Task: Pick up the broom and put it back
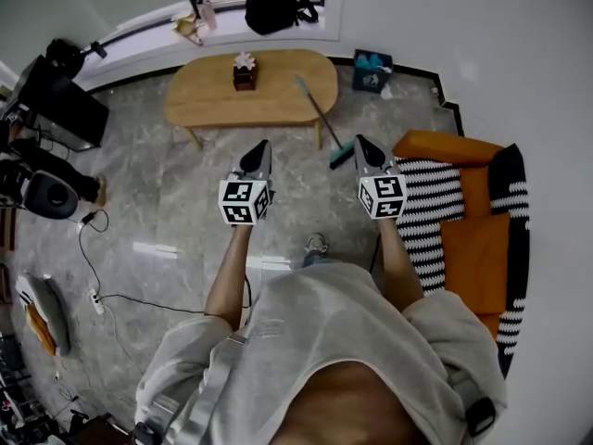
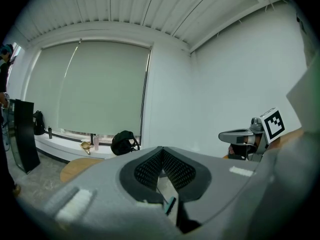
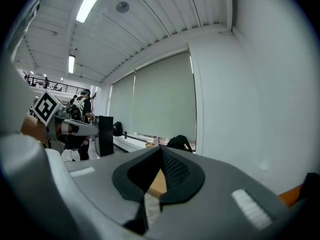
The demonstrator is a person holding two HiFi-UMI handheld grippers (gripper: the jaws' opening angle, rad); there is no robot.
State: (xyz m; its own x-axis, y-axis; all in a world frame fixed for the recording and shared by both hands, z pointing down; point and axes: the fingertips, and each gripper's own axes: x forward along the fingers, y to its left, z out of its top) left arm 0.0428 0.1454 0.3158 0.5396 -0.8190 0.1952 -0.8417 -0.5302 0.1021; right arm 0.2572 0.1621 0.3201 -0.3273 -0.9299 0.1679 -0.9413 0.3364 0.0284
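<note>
1. Your left gripper (image 1: 263,145) sits just left of the middle of the head view, held out over the grey marble floor (image 1: 167,211). In its own view the two jaws meet at the tips with nothing between them.
2. Your right gripper (image 1: 359,140) is level with it, just right of centre, close to the orange sofa (image 1: 477,248) with its black-and-white striped cover. Its jaws are pressed together too, and they hold nothing.
3. The broom (image 1: 320,119) stands in the upper middle of the head view, between the two gripper tips and beyond them. Its thin handle leans against the right end of the oval wooden table (image 1: 208,100), and its teal head rests on the floor just left of your right gripper's tip. Neither gripper touches it.
4. On the table stands a small dark box (image 1: 244,74) with a white flower on top.
5. A black backpack (image 1: 278,4) lies on the window ledge at the top of the frame, and a teal tissue box (image 1: 372,70) sits on the floor right of the table.
</note>
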